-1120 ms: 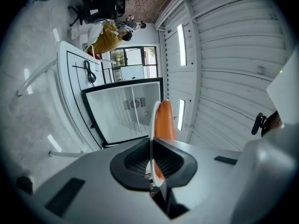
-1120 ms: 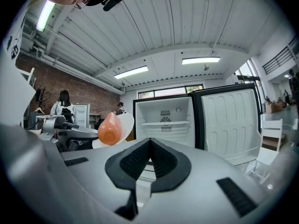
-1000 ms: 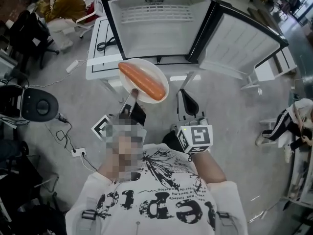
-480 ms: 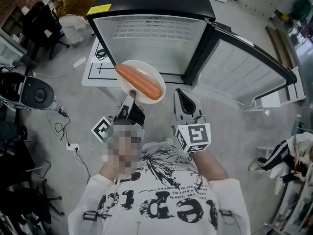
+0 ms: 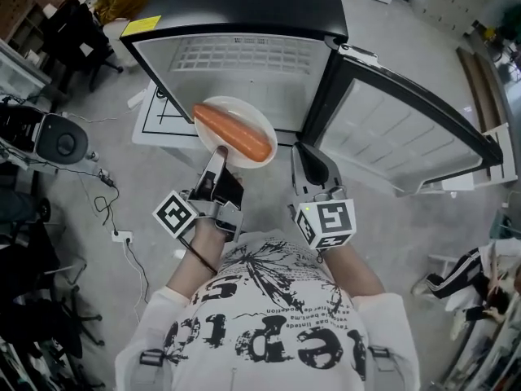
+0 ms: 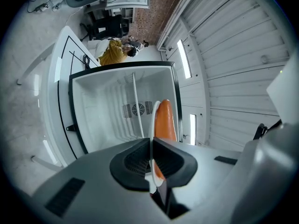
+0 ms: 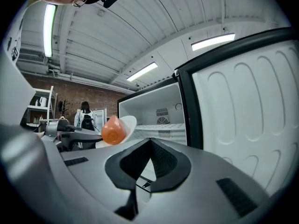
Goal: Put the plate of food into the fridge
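A white plate (image 5: 259, 124) carrying a long orange piece of food (image 5: 234, 133) is held level in front of the open fridge (image 5: 244, 63). My left gripper (image 5: 218, 155) is shut on the plate's near rim. In the left gripper view the plate (image 6: 153, 118) shows edge-on between the jaws, the food (image 6: 164, 120) lies beside it, and the white fridge cavity (image 6: 107, 106) is behind. My right gripper (image 5: 309, 160) hangs to the right of the plate, shut with nothing in it. Its view shows the plate (image 7: 128, 124) and the food (image 7: 112, 130) at the left.
The fridge door (image 5: 399, 137) swings open to the right and fills the right of the right gripper view (image 7: 247, 111). A low white table (image 5: 159, 116) stands left of the fridge. A round black device (image 5: 61, 141) and a power strip with cables (image 5: 122, 236) lie on the floor at left.
The fridge has come nearer and fills more of the head view. The plate stays gripped by the left gripper, and the right gripper keeps its place beside it.
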`<state>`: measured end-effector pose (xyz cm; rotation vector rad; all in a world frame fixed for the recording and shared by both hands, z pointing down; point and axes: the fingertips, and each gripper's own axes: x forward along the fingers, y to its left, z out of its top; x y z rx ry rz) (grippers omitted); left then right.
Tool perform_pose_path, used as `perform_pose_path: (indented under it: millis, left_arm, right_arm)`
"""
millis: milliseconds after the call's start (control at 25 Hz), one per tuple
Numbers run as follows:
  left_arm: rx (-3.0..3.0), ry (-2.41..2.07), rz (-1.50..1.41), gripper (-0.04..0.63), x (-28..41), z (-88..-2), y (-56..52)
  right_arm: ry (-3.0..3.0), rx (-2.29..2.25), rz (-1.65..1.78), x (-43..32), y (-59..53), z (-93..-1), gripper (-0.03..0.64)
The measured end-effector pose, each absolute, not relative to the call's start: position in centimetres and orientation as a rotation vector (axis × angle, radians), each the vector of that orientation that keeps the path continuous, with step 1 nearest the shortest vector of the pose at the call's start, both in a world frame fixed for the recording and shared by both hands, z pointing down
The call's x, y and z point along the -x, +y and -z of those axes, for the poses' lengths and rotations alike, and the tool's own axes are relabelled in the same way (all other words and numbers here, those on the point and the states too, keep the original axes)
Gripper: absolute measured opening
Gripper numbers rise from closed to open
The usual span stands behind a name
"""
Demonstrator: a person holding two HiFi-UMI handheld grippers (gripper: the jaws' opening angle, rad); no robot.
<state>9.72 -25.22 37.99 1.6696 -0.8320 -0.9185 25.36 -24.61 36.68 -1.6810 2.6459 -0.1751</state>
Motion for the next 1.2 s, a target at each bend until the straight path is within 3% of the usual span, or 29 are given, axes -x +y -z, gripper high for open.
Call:
perform_pose_path:
  millis: [1200]
  left_arm:
    - [-1.689, -0.585, 0.732, 0.022, -4.7, -37.5, -41.2]
  right_arm:
    - [2.384, 2.053, 0.361, -17.8, -34.8, -39.9, -0.002]
